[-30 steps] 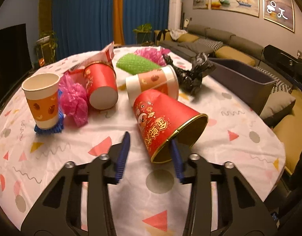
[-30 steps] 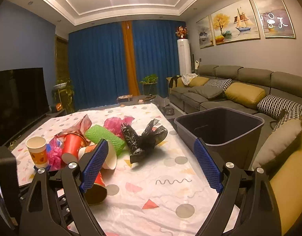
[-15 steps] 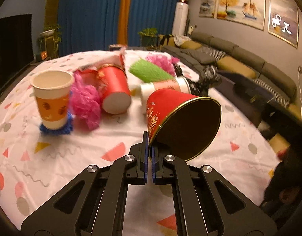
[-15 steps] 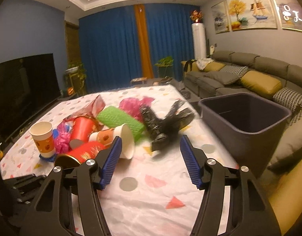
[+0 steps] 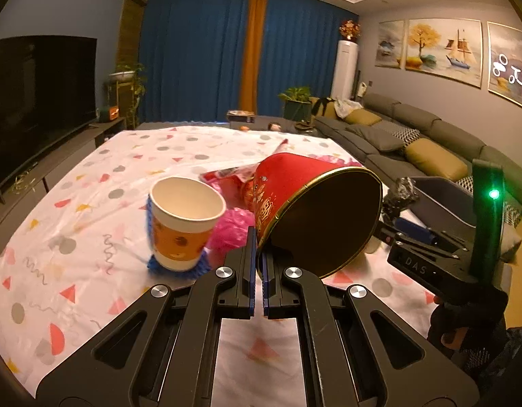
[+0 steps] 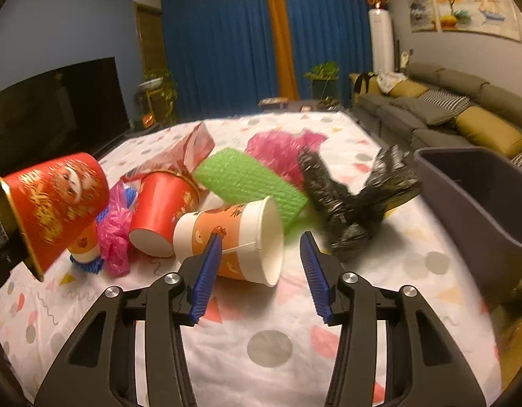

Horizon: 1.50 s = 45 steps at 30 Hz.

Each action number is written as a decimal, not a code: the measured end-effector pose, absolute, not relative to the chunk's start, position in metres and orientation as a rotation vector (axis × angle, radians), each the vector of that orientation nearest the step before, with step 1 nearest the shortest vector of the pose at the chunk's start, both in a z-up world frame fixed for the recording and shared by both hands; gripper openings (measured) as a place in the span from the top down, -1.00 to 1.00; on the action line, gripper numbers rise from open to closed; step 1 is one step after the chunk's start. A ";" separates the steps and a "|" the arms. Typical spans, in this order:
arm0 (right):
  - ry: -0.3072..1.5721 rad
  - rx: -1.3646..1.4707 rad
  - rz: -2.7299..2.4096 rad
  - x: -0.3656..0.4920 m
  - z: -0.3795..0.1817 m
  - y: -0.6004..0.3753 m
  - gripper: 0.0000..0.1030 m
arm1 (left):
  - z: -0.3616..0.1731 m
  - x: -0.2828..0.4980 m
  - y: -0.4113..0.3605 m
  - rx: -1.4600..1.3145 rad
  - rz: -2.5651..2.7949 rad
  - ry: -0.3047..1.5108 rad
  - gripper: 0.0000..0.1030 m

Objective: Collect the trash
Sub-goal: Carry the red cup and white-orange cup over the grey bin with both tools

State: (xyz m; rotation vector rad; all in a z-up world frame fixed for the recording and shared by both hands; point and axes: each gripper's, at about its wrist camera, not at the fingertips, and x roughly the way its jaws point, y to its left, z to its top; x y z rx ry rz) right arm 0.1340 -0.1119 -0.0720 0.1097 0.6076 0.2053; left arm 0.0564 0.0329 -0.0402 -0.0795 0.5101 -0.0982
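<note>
My left gripper (image 5: 257,264) is pressed together on the gold rim of a red paper cup (image 5: 315,210), pinching the cup's wall; the cup hangs tilted above the tablecloth (image 5: 91,203) with its dark mouth turned toward my left camera. From the right camera the same red cup (image 6: 54,203) shows from its printed side, lifted at the far left edge, and the left gripper itself is all but hidden there.

My right gripper (image 6: 261,271) stands partly spread; its jaws have just been closing, and the rim end of an orange-and-white cup (image 6: 234,237) lying on its side sits between the blue pads, with a gap visible at the right pad, so nothing is pinched. The left camera catches this gripper only from the side, at the right edge, with a green light on its body, held by my gloved hand (image 5: 464,322).

Only the right view shows the main heap: a second red cup (image 6: 162,210) on its side, a green mesh sleeve (image 6: 250,183), a crumpled black bag (image 6: 356,203), magenta wrapping (image 6: 281,149), a pink plastic bag (image 6: 115,230) and a red packet (image 6: 193,149). The grey bin (image 6: 478,203) stands just beside the table's right side, empty as far as I can see in.

Only the left view shows clearly an upright orange-banded cup (image 5: 183,224) standing on a blue mesh piece (image 5: 179,268), near my held cup; in the right view that one is mostly hidden behind it
</note>
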 end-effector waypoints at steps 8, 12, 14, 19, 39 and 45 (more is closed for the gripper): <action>0.654 0.168 0.309 0.146 -0.077 -0.109 0.35 | -0.042 0.062 0.035 -0.088 -0.093 0.522 0.96; 0.658 0.190 0.353 0.143 -0.076 -0.107 0.65 | -0.042 0.061 0.032 -0.087 -0.095 0.526 0.96; 0.647 0.187 0.375 0.137 -0.075 -0.104 0.74 | -0.042 0.061 0.032 -0.087 -0.093 0.526 0.96; 0.592 0.169 0.391 0.116 -0.066 -0.098 0.92 | -0.042 0.059 0.033 -0.085 -0.096 0.524 0.96; 0.431 0.144 0.354 0.042 -0.021 -0.136 0.92 | -0.030 0.045 -0.005 -0.050 -0.163 0.486 0.96; 0.407 0.146 0.322 0.032 -0.017 -0.154 0.92 | -0.026 0.048 -0.026 -0.023 -0.194 0.473 0.96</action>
